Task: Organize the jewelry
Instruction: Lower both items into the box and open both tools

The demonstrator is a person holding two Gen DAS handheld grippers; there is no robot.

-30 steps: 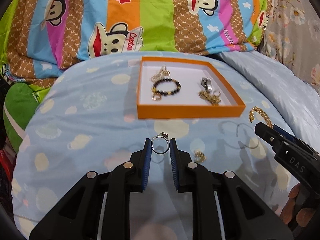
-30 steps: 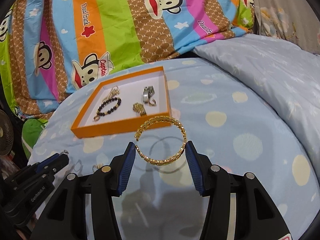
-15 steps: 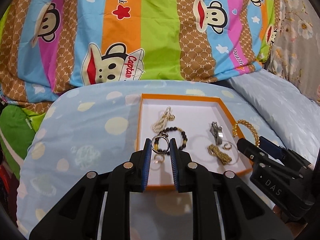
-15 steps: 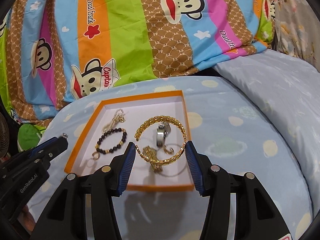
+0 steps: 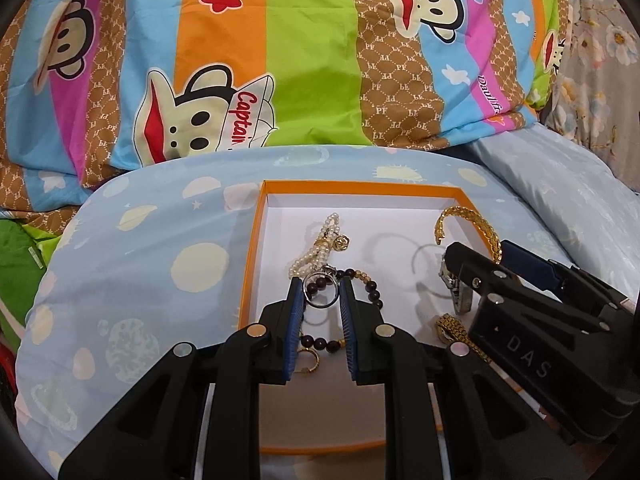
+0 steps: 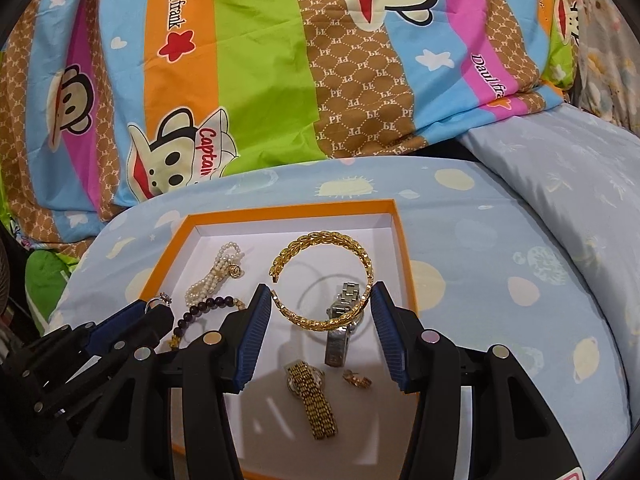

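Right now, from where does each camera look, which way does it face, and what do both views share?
Left wrist: sits behind the left gripper, facing forward and down at the orange tray; its fingers hold a silver ring, and the right gripper shows.
Right wrist: sits behind the right gripper, facing the same tray; its fingers hold a gold bangle, and the left gripper shows.
Shared: tray, pearl strand, striped bedding.

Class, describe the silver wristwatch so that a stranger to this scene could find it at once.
Find the shallow orange box with the white floor on the pale blue spotted bedding. In its right half, under the gold leaf-pattern bangle, lies the silver metal-link wristwatch. It is the box's only silver-coloured piece there; the smaller watch nearby is gold.
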